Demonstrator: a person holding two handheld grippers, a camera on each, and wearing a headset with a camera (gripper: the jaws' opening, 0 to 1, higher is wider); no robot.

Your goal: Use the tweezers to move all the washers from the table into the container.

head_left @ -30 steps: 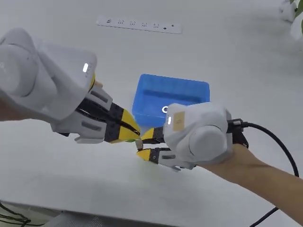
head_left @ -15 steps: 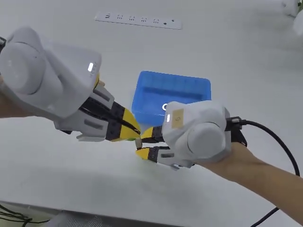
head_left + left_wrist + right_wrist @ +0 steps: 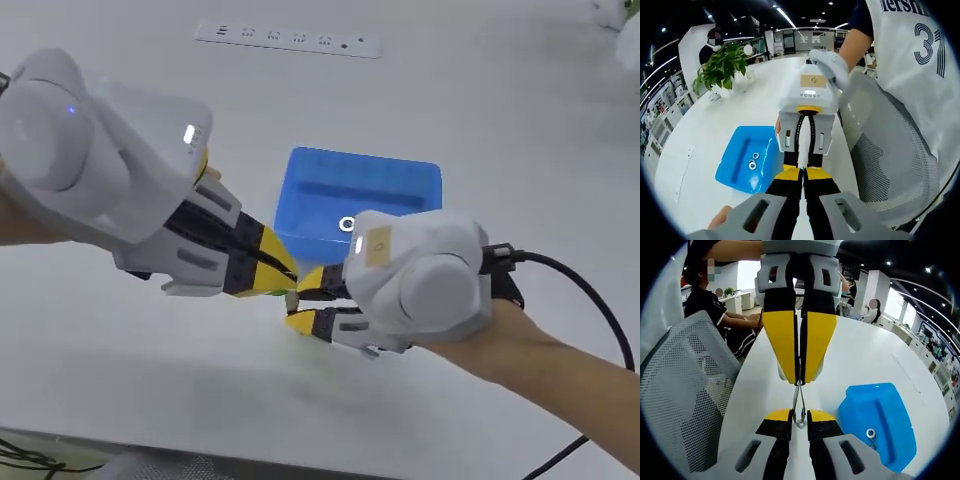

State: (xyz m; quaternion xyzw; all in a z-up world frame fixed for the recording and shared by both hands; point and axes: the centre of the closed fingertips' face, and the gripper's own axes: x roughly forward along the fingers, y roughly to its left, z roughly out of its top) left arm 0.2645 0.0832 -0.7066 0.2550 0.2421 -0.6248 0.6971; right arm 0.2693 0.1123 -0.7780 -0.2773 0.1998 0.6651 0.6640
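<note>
**A:** What does the head view show?
**B:** The left hand-held gripper and the right hand-held gripper are tip to tip over the white worktop, just in front of the blue container. One washer lies in the container. A power strip lies farther back.

**A:** And the left gripper view?
**B:** Its own jaws stand nearly together, and the right hand-held gripper faces them head-on. The container is on the worktop to the left, with two washers inside. A plant stands farther back, and a mesh chair is on the right.

**A:** And the right gripper view?
**B:** The left hand-held gripper's yellow jaws are clamped on the tweezers. These point down into the narrow gap between the right hand-held gripper's jaws. A small ring sits at the tweezers' tips, in that gap. I cannot tell whether the right jaws press on the tweezers or only flank them. The container is to the right, with a washer in it.
</note>
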